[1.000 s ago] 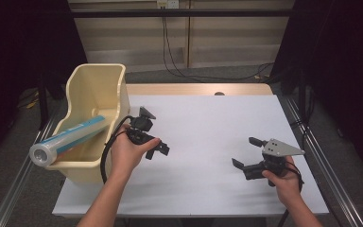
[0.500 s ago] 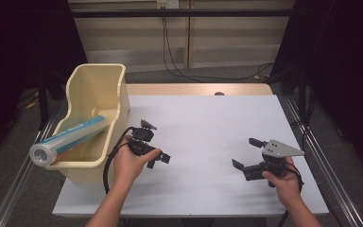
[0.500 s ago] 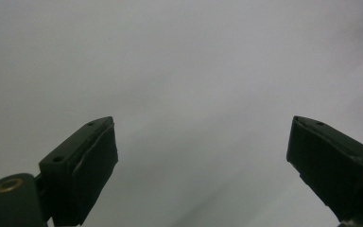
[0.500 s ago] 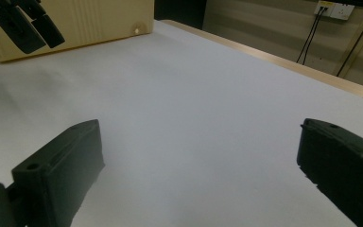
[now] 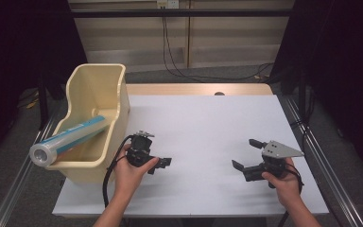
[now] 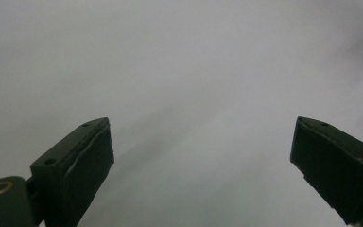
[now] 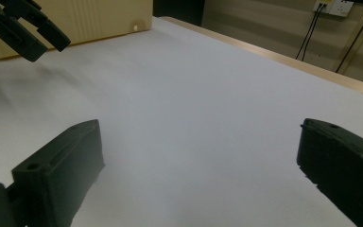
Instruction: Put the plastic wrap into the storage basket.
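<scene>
A cream plastic bin (image 5: 116, 101) stands on the left part of the white table (image 5: 208, 123). A long roll with a blue and white wrap (image 5: 68, 139) lies slanted in it, its grey end sticking out over the bin's near-left rim. My left gripper (image 5: 153, 153) is just right of the bin's near corner, low over the table, jaws wide apart with nothing between them (image 6: 201, 156). My right gripper (image 5: 245, 153) is near the front right, open and empty (image 7: 198, 161), pointing left toward the left gripper (image 7: 23, 26) and the bin (image 7: 99, 16).
A wooden strip (image 5: 194, 89) runs along the table's far edge, with cables (image 5: 179, 56) hanging behind it. Metal rails (image 5: 321, 156) flank both sides of the table. White table surface stretches between the two grippers.
My left gripper has drawn back toward the near edge and sunk closer to the table, still open. The right gripper has stayed put.
</scene>
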Action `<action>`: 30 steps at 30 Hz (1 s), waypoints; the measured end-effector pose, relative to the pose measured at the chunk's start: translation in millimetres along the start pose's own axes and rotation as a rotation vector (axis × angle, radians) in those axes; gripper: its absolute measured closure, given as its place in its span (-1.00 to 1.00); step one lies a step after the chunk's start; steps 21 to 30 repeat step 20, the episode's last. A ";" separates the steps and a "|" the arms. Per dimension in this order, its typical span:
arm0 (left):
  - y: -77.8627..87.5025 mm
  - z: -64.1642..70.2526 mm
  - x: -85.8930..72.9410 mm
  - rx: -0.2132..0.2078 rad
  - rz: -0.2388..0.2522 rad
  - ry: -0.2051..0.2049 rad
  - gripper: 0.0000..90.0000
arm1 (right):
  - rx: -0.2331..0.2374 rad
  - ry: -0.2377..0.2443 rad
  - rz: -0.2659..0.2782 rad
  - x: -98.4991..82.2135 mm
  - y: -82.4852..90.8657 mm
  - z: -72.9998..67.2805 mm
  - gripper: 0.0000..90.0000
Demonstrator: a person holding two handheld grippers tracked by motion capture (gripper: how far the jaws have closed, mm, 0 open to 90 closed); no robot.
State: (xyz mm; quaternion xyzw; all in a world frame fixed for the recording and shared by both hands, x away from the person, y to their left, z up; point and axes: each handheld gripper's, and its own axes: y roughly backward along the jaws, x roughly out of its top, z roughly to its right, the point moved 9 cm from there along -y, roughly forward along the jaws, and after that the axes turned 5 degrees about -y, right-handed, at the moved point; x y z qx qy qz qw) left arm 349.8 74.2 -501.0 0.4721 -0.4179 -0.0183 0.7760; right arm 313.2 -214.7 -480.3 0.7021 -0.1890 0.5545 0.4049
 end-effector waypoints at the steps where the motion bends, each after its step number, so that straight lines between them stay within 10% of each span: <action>1: -0.7 -0.2 0.0 0.007 0.026 -0.015 -0.88 | -0.002 0.000 -0.001 -0.2 0.1 0.2 -0.98; 14: 11.7 4.4 10.6 0.097 0.335 -0.218 -0.94 | -0.009 -0.016 0.005 -1.3 2.7 1.1 -0.98; 30: 16.5 5.7 13.7 0.095 0.387 -0.217 -0.93 | -0.012 -0.019 -0.001 -3.4 3.1 1.8 -0.98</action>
